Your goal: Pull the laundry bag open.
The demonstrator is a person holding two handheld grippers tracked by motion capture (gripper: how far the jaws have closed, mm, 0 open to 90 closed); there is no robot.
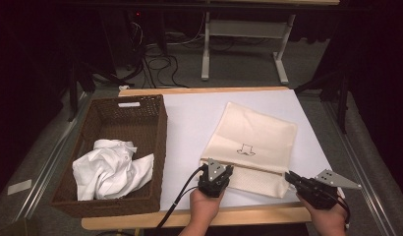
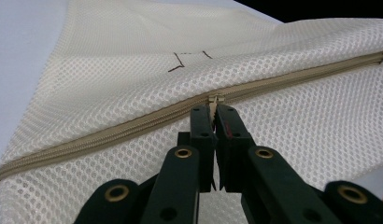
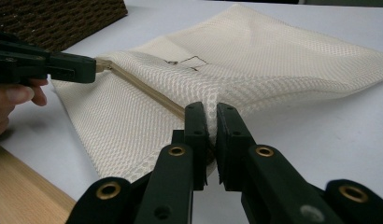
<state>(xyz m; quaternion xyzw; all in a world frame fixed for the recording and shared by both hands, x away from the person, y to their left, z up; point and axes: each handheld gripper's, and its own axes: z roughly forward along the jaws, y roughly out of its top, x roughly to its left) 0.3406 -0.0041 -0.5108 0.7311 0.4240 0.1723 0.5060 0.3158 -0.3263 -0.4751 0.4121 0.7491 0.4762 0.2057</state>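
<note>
My left claw (image 2: pixel 213 110) pinches zipper pull (image 2: pixel 216 100) of cream honeycomb-mesh bag (image 1: pixel 253 142) — tan zipper runs both ways from its tips. Right claw (image 3: pixel 211 114) clamps bunched mesh at bag's corner; bag flat on white bench (image 1: pixel 189 118).

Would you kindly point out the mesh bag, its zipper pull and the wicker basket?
mesh bag (image 1: pixel 253 132), high view, its upper panel.
zipper pull (image 2: pixel 215 100), left gripper view, the tab between the jaws.
wicker basket (image 1: pixel 159 147), high view, its right wall.
</note>
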